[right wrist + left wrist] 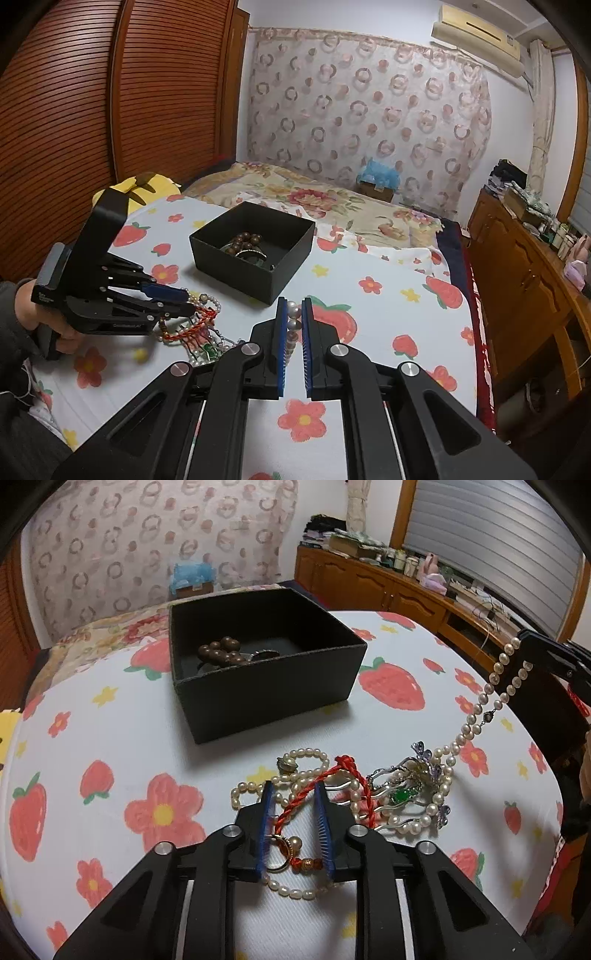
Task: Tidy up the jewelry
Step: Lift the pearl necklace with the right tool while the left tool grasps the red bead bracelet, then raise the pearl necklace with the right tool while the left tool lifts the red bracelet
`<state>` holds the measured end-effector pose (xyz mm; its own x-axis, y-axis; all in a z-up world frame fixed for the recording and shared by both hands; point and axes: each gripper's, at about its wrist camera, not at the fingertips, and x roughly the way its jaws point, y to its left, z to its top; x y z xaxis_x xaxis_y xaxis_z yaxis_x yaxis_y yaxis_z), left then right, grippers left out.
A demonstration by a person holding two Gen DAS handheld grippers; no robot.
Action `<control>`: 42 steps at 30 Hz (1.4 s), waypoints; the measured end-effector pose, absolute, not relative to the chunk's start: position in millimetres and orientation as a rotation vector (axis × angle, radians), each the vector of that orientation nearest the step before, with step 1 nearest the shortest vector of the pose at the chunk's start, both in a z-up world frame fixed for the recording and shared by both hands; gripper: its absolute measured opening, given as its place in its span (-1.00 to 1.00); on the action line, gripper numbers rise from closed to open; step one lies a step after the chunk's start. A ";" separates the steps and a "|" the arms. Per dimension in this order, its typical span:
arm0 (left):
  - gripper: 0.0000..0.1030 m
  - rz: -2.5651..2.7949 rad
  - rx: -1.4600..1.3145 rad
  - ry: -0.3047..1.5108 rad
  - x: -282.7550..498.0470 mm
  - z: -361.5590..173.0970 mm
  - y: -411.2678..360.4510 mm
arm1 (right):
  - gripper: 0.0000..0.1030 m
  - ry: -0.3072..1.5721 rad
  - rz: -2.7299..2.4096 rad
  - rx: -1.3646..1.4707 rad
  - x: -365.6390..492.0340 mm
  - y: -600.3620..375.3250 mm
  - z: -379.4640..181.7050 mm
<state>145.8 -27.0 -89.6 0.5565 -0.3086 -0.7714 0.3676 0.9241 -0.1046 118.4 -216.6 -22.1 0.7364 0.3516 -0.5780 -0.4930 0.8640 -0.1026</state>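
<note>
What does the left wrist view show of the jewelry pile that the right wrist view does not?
Only the left wrist view shows the gold ring between the open left tool's fingers, the green-stone hairpin and the pearl necklace's clasp. Only the right wrist view shows pearls pinched between the right tool's pads and the hand holding the left tool. Both show the black box with brown beads, the red cord and the pearl necklace.

Glossy pearl necklace [476,716], matt black cardboard box [266,690], printed cloth tablecloth [110,738].
</note>
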 end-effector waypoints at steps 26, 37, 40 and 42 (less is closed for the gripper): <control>-0.93 -0.375 0.039 0.686 99.1 -5.3 -2.0 | -0.84 0.371 0.544 -0.340 92.4 -163.2 74.8; -0.93 -0.361 0.031 0.653 93.6 9.0 4.8 | -0.84 0.288 0.519 -0.354 86.9 -166.3 117.9; -0.92 -0.361 0.032 0.646 93.3 12.7 3.7 | -0.84 0.264 0.508 -0.354 82.8 -170.1 128.2; -0.93 -0.360 0.033 0.640 93.1 15.7 3.8 | -0.84 0.261 0.504 -0.353 82.8 -173.0 131.3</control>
